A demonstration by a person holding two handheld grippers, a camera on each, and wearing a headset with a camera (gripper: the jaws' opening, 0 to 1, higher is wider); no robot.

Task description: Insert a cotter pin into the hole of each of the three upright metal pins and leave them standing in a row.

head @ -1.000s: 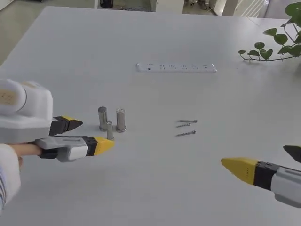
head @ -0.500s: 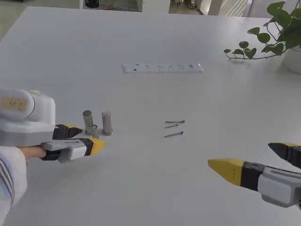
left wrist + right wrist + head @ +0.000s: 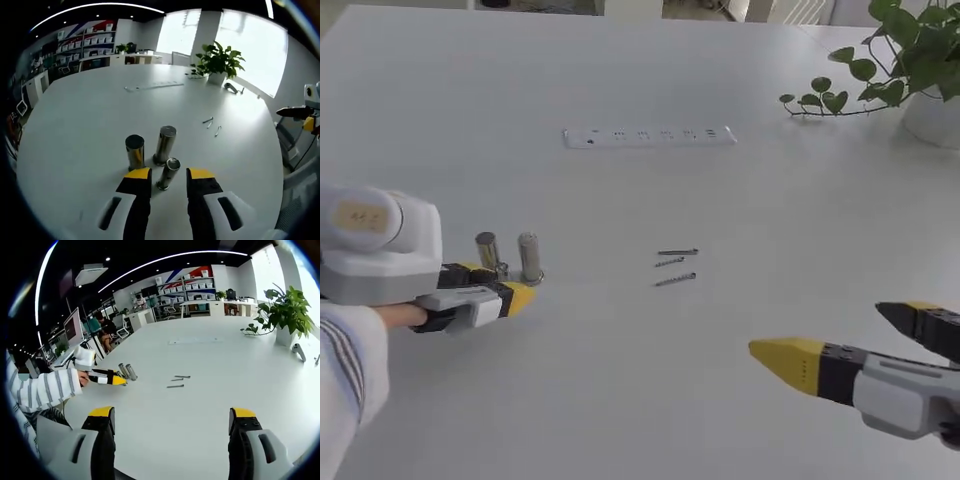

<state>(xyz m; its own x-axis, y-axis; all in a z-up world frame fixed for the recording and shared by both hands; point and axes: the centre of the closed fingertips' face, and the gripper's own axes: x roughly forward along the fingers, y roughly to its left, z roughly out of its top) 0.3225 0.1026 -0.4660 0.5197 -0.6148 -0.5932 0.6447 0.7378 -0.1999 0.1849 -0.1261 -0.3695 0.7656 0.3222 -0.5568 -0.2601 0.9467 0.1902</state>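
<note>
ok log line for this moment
left tool open, straddling small metal pin | right tool open, empty | cotter pins loose on table

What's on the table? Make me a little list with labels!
Metal pins: three, upright, bunched together, not in a row
Cotter pins: three, lying loose on the table, none inserted
Left gripper: open, jaws either side of the smallest metal pin
Right gripper: open, holding nothing
Farther back: power strip, potted plant
</note>
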